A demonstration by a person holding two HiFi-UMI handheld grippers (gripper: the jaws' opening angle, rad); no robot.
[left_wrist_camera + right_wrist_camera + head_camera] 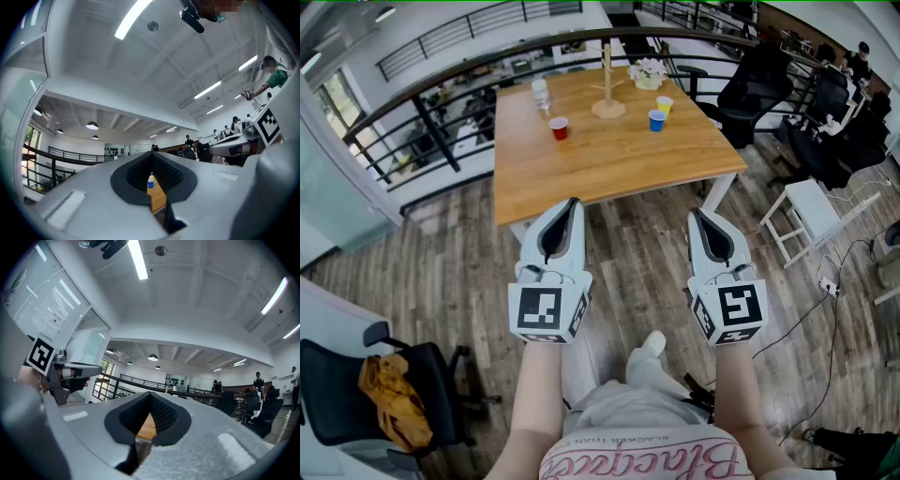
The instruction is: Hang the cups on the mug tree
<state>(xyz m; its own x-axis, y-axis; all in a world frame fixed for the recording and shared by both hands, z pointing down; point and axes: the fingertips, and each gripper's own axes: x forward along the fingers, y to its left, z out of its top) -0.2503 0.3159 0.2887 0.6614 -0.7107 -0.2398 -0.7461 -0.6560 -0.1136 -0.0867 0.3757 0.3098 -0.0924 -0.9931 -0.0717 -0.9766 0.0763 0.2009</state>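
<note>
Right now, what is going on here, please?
A person stands back from the table, holding the left claw and the right claw out in front, both shut and empty. The red cup, blue cup and yellow cup stand on the table near the mug tree; none hangs on it yet.

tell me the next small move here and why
Probably step forward to the wooden table. The left gripper and right gripper are both shut and empty, held out over the floor at the table's near edge. The red cup, blue cup and yellow cup stand at the far end around the mug tree, seemingly out of reach.
</note>
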